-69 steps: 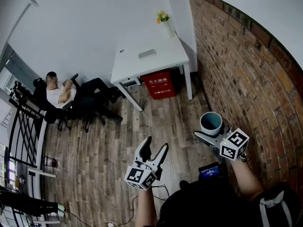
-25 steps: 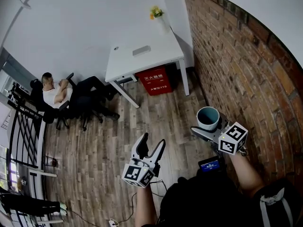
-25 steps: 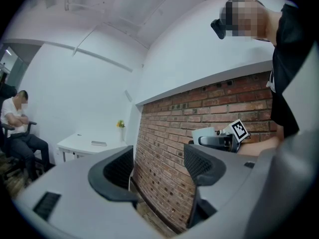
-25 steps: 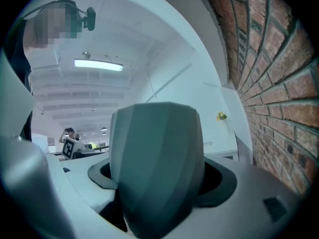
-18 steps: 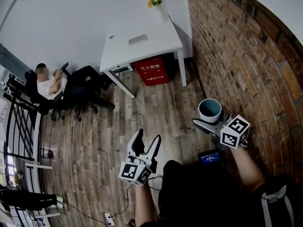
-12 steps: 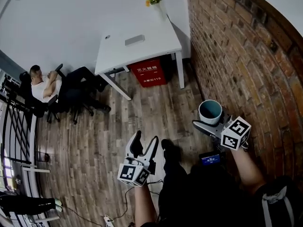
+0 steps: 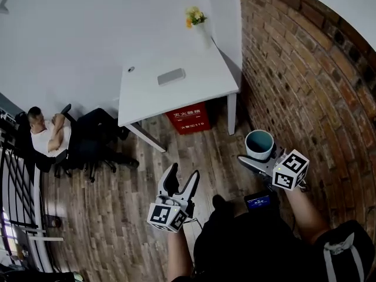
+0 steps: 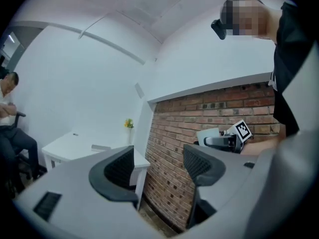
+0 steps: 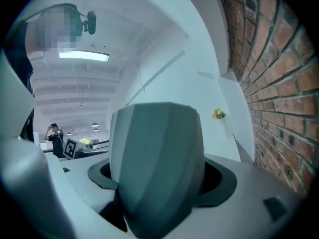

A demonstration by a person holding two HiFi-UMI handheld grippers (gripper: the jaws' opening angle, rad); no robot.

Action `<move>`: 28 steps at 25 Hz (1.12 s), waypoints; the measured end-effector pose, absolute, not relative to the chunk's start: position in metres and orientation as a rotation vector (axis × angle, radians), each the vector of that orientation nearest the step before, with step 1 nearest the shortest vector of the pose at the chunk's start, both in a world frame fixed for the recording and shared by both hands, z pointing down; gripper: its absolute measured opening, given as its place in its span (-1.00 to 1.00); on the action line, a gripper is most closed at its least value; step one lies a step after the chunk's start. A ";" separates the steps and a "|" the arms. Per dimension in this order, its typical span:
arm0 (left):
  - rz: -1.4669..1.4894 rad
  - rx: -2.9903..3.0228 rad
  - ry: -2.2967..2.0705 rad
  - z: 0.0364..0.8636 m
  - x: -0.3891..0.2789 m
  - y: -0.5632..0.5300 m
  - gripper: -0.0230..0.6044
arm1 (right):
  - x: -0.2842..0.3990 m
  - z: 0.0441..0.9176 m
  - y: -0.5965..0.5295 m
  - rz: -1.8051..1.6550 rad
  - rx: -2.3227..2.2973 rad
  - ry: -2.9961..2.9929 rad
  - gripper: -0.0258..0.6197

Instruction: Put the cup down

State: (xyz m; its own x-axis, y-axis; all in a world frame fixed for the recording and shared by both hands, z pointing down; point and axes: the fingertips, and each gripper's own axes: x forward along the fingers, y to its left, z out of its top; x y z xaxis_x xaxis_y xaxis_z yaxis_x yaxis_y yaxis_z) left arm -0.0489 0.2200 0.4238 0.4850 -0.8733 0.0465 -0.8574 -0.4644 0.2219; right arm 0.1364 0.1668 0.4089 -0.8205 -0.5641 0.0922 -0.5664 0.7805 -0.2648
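Observation:
A pale faceted cup point(image 7: 259, 144) with a teal inside stands upright in my right gripper point(image 7: 256, 155), which is shut on it, above the wood floor beside the brick wall. In the right gripper view the cup point(image 9: 157, 163) fills the space between the jaws. My left gripper point(image 7: 180, 183) hangs lower and to the left, open with nothing between its fingers; its own view shows the two dark pads point(image 8: 198, 164) apart. A white table point(image 7: 176, 93) stands ahead, well apart from both grippers.
On the table lie a grey flat box point(image 7: 171, 76) and a vase of yellow flowers point(image 7: 195, 19) at the far corner. A red box point(image 7: 191, 117) sits under it. The brick wall point(image 7: 305, 81) runs along the right. A person point(image 7: 50, 135) sits in a chair at left.
The view has advanced toward the table, which is now larger and nearer. Both grippers keep the same pose, the right one still holding the cup.

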 end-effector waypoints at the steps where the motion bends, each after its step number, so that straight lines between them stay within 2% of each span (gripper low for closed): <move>1: -0.106 2.528 -1.487 0.419 -0.060 0.203 0.08 | 0.124 0.405 0.149 0.436 0.946 -2.960 0.34; 7: -0.092 2.541 -1.475 0.414 -0.113 0.131 0.08 | 0.057 0.399 0.081 0.376 0.923 -2.967 0.34; 20: -0.055 2.455 -1.538 0.445 -0.180 -0.012 0.08 | -0.023 0.425 -0.081 0.430 0.796 -3.008 0.34; 28: -0.030 2.456 -1.574 0.429 -0.198 -0.142 0.08 | -0.081 0.404 -0.209 0.345 0.602 -3.078 0.34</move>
State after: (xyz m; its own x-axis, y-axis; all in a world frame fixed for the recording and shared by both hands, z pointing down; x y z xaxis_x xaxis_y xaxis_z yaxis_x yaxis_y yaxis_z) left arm -0.1980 -0.1417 0.4288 0.4245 -0.8995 0.1029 -0.8949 -0.3997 0.1983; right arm -0.0807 -0.2091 0.4043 -0.9271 -0.3738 0.0287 -0.3708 0.9032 -0.2160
